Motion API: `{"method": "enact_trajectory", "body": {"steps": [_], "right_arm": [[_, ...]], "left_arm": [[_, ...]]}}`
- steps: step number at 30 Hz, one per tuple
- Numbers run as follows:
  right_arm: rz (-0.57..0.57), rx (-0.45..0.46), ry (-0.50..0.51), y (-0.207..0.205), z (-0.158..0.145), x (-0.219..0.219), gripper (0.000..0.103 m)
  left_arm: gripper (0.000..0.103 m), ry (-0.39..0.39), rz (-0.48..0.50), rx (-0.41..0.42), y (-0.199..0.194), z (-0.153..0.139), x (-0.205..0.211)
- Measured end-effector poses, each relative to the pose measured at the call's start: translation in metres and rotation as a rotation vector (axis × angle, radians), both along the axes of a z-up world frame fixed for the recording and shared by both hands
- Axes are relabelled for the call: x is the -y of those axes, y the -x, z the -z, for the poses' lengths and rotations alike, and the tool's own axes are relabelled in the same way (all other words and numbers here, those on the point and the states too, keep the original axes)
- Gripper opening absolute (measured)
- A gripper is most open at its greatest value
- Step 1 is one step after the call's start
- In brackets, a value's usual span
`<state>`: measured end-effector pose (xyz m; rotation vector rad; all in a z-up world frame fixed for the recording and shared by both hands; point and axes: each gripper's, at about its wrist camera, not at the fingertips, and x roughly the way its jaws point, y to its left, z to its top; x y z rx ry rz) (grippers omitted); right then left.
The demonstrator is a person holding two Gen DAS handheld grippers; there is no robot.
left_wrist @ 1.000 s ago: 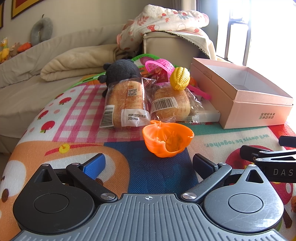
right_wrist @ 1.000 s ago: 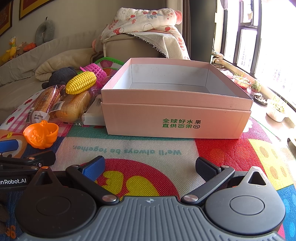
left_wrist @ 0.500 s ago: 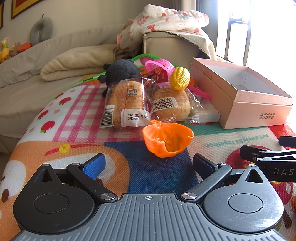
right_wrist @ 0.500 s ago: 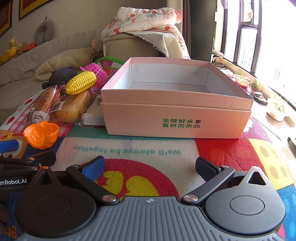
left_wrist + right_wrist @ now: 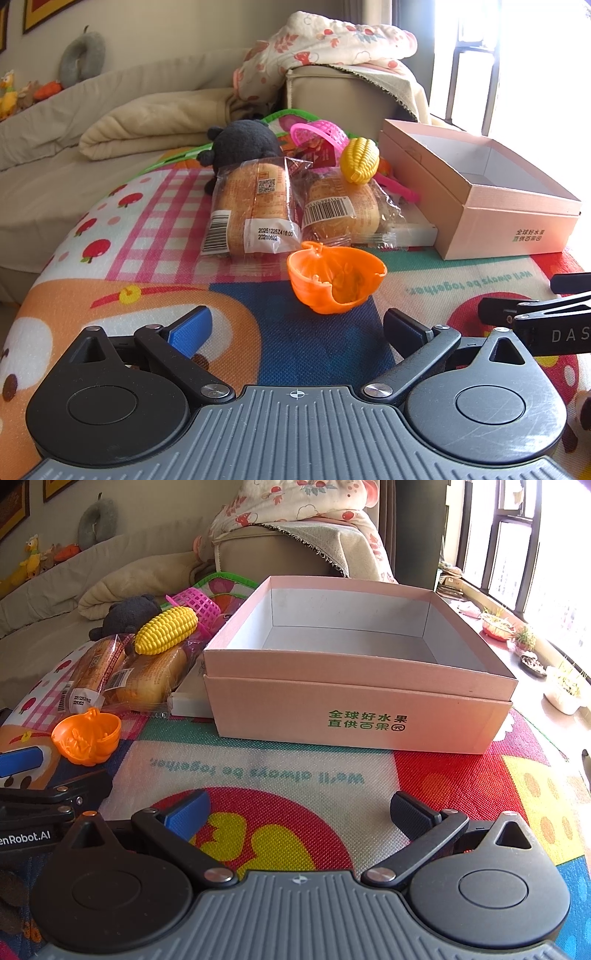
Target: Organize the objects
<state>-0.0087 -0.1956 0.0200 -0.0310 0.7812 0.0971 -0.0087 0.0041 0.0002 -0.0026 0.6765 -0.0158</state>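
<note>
Two hand-held grippers idle, jaws wide, empty: left hand-held gripper [image 5: 295, 328] faces orange pumpkin cup [image 5: 335, 277] at frame centre (thin rim, pinch gently); pink box [image 5: 354, 686] empty, centre-right.

The box [image 5: 354, 716] carries green print on its front: 全球好水果 over 直供百果园. The mat [image 5: 255, 771] reads "We'll always be together", seen upside down. A bread pack [image 5: 255, 206] has a white label with 2025122524 18:00 and a second line too blurred to trust, plus barcodes. The left gripper [image 5: 26, 834] shows "enRobot.AI"; the right gripper [image 5: 554, 332] shows "DAS"
</note>
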Motion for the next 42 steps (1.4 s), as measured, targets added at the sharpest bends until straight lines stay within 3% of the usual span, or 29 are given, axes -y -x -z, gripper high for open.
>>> {"method": "enact_trajectory", "body": {"steps": [5,9,13,15,20,23,24,25,26,27,28,32,35,36,38,39,40,42], "right_arm": [[0.001,-0.003,-0.002,-0.001,0.0,0.0,0.103],[-0.003,-0.008,-0.001,-0.002,0.0,0.0,0.103],[-0.017,-0.003,-0.004,-0.001,0.0,0.002,0.103],[-0.024,-0.005,-0.004,0.0,-0.001,0.003,0.103],[-0.078,-0.002,-0.009,0.004,-0.005,-0.003,0.103],[-0.149,0.046,-0.026,0.014,-0.014,-0.019,0.103],[-0.182,0.057,-0.029,0.016,-0.018,-0.026,0.103],[-0.219,0.065,-0.033,0.017,-0.021,-0.036,0.103],[-0.254,0.069,-0.036,0.016,-0.024,-0.045,0.103],[-0.285,0.071,-0.035,0.016,-0.026,-0.055,0.103],[-0.311,0.069,-0.03,0.012,-0.027,-0.066,0.103],[-0.383,0.067,-0.006,0.0,-0.024,-0.105,0.103],[-0.391,0.049,-0.011,-0.018,-0.019,-0.127,0.103],[-0.386,0.044,-0.013,-0.023,-0.018,-0.132,0.101],[-0.38,0.031,-0.002,-0.032,-0.016,-0.14,0.085],[-0.377,0.016,0.005,-0.035,-0.016,-0.143,0.068],[-0.371,0.003,0.012,-0.034,-0.016,-0.144,0.06],[-0.371,0.01,0.011,-0.024,-0.021,-0.137,0.059]], "left_arm": [[0.102,0.039,-0.018,0.071,-0.002,-0.025,-0.018],[0.102,0.076,-0.057,0.107,-0.027,-0.046,-0.037],[0.102,0.047,-0.058,0.029,-0.077,-0.04,-0.048],[0.102,0.077,-0.046,-0.019,-0.093,-0.033,-0.051],[0.102,0.099,-0.035,-0.023,-0.109,-0.024,-0.051],[0.1,0.165,-0.028,-0.052,-0.113,-0.02,-0.059],[0.099,0.185,-0.017,-0.052,-0.112,-0.018,-0.063],[0.09,0.193,-0.007,-0.05,-0.111,-0.016,-0.066],[0.071,0.173,0.002,-0.053,-0.11,-0.014,-0.067],[0.063,0.125,0.004,-0.042,-0.106,-0.013,-0.066],[0.06,0.093,0.016,-0.025,-0.103,-0.013,-0.066],[0.059,0.173,0.036,-0.024,-0.085,-0.018,-0.086],[0.058,0.169,0.028,0.0,-0.061,-0.027,-0.101],[0.058,0.168,0.028,0.003,-0.053,-0.031,-0.105],[0.058,0.161,0.04,0.01,-0.036,-0.038,-0.111],[0.058,0.149,0.048,0.012,-0.029,-0.041,-0.112],[0.058,0.133,0.057,0.009,-0.021,-0.044,-0.112],[0.058,0.104,0.082,-0.012,-0.008,-0.047,-0.109]]}}
